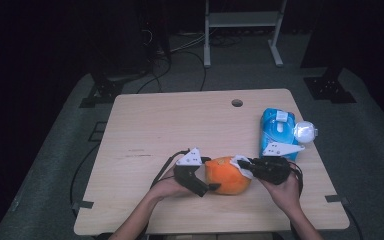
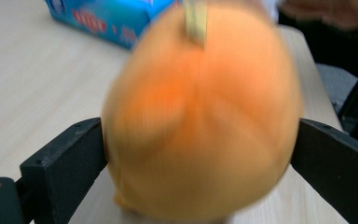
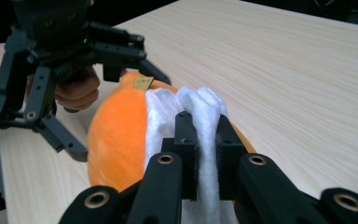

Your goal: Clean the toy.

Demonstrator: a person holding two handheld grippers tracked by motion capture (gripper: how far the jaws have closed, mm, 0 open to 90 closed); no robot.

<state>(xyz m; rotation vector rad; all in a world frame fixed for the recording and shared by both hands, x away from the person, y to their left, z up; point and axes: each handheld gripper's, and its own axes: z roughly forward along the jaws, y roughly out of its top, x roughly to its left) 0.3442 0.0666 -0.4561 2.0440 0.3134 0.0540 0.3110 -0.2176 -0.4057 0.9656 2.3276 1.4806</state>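
An orange plush toy (image 1: 226,176) lies near the front of the wooden table (image 1: 180,125). My left gripper (image 1: 211,174) stands open at its left end, one black jaw on each side of the toy (image 2: 200,116), which looks blurred up close. My right gripper (image 3: 204,121) is shut on a white fluffy cloth (image 3: 200,105) that lies against the toy's (image 3: 119,135) right end. I cannot tell whether the cloth (image 1: 240,161) is part of the toy. In the right gripper view the left gripper (image 3: 121,116) straddles the toy's far end, with a hand behind it.
A blue pack of wipes (image 1: 278,129) lies at the right side of the table, with a white round object (image 1: 305,132) beside it. The pack (image 2: 107,16) also sits behind the toy. A cable hole (image 1: 237,103) is near the far edge.
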